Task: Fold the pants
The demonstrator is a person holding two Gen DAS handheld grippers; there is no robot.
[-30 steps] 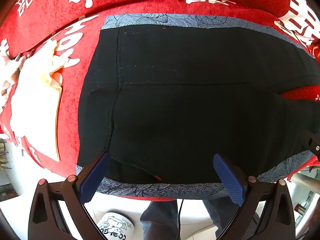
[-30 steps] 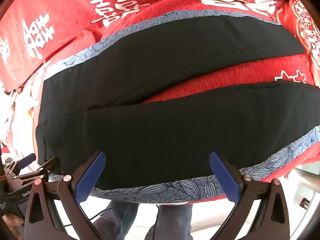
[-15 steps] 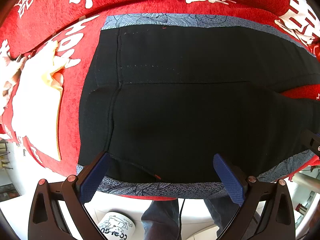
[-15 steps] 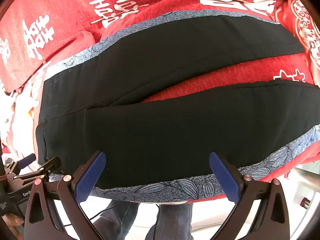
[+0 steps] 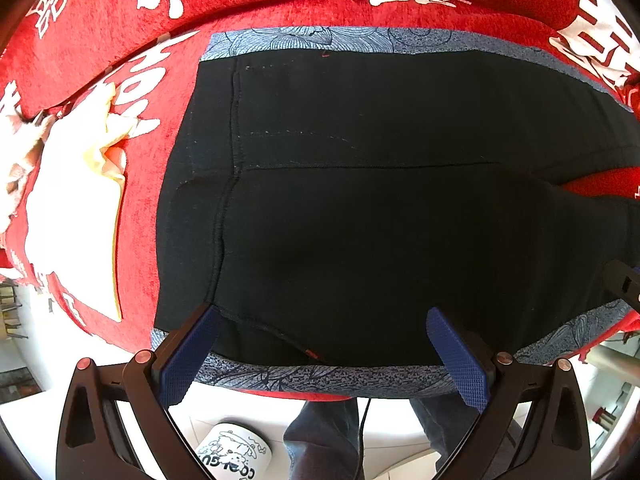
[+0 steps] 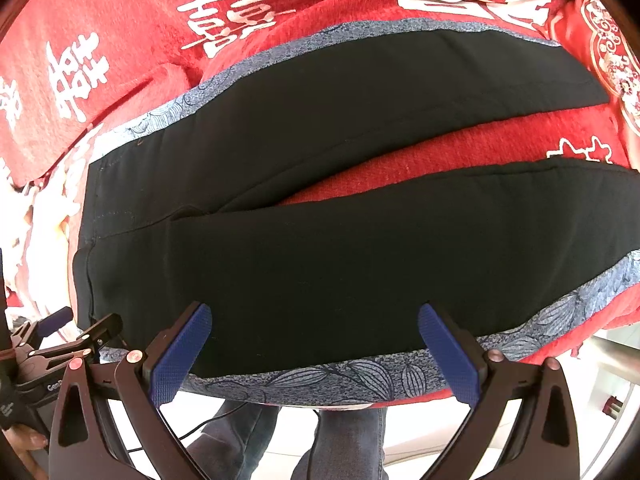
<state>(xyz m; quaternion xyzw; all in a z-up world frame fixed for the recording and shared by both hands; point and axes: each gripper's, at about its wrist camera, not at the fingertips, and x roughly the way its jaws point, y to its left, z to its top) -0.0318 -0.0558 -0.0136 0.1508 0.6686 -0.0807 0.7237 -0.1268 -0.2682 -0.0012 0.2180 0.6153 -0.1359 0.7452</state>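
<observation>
The pants are spread flat on a red cover printed with white characters, with the waist at the left end and the two legs splayed apart toward the right, red cloth showing between them. A grey-blue patterned side stripe runs along the near edge of the cover, and another lies along the far side. No fold is yet made, so the step in hand is judged to be the first one: laying one leg over the other.

The left gripper is held over the near edge at the waist end, its blue pads spread wide and holding nothing. The right gripper is held over the near edge of the near leg, likewise wide and empty.

The next move is judged to call for both near-edge points to be pinched, then lifted and carried across to the far leg, edges matched.

A pale cloth lies beside the waist, toward the left edge.
</observation>
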